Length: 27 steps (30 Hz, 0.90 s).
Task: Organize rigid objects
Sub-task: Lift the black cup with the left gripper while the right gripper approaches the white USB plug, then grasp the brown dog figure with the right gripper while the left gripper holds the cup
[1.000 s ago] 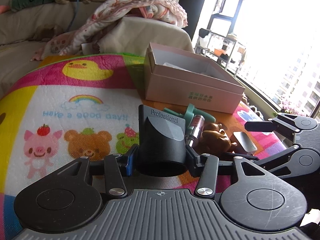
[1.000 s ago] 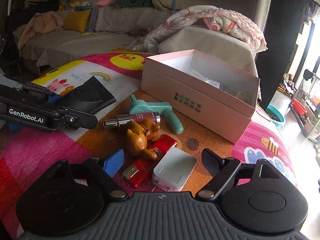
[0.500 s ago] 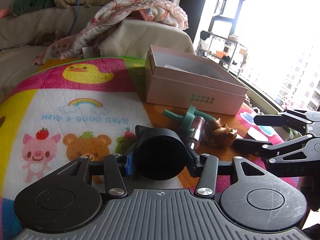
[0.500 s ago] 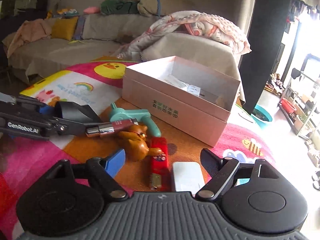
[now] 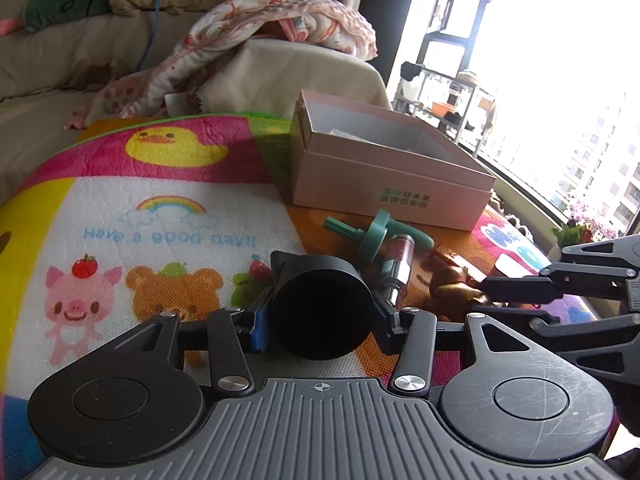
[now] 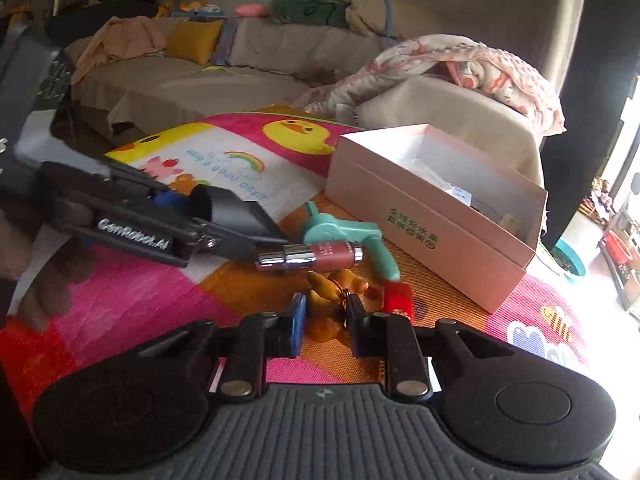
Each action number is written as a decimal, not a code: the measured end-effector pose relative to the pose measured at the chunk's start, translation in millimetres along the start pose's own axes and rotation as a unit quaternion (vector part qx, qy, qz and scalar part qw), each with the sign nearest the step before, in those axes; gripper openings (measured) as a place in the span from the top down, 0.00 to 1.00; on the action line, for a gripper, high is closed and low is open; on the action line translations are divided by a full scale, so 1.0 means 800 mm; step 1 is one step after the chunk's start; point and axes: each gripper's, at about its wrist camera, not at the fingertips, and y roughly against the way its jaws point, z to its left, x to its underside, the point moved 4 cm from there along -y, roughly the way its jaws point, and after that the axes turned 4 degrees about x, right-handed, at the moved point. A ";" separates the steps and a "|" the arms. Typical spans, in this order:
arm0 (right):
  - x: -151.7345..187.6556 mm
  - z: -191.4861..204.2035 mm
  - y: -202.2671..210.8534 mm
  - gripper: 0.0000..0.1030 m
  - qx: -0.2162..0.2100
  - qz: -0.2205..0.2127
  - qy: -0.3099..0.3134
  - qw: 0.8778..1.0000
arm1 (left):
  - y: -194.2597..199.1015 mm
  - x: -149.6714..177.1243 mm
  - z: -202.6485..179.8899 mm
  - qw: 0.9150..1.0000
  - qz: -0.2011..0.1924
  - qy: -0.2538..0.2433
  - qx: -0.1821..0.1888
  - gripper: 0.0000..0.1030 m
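Observation:
My left gripper [image 5: 320,316] is shut on a black hair-dryer nozzle [image 5: 320,312], its round mouth facing the camera; it also shows in the right wrist view [image 6: 236,216]. My right gripper [image 6: 322,318] is shut on a brown toy figure [image 6: 332,304], which also shows in the left wrist view [image 5: 456,280]. An open pink box [image 6: 436,216] stands behind. A teal plastic piece [image 6: 352,236], a lipstick tube [image 6: 312,256] and a red item [image 6: 396,298] lie on the mat in front of it.
A colourful cartoon play mat [image 5: 140,220] covers the surface. A sofa [image 6: 240,64] with cushions and a patterned blanket [image 6: 460,64] lies behind. A window and shelf rack [image 5: 452,80] are at the right. The white charger is out of view.
My right gripper moved left from the white charger to the brown toy and shut on it. My left gripper tipped the nozzle's mouth toward its camera.

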 end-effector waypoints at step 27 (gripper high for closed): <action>0.008 -0.020 -0.023 0.45 0.069 0.014 -0.100 0.992 | -0.004 0.005 -0.020 0.997 0.013 -0.068 -0.034 0.49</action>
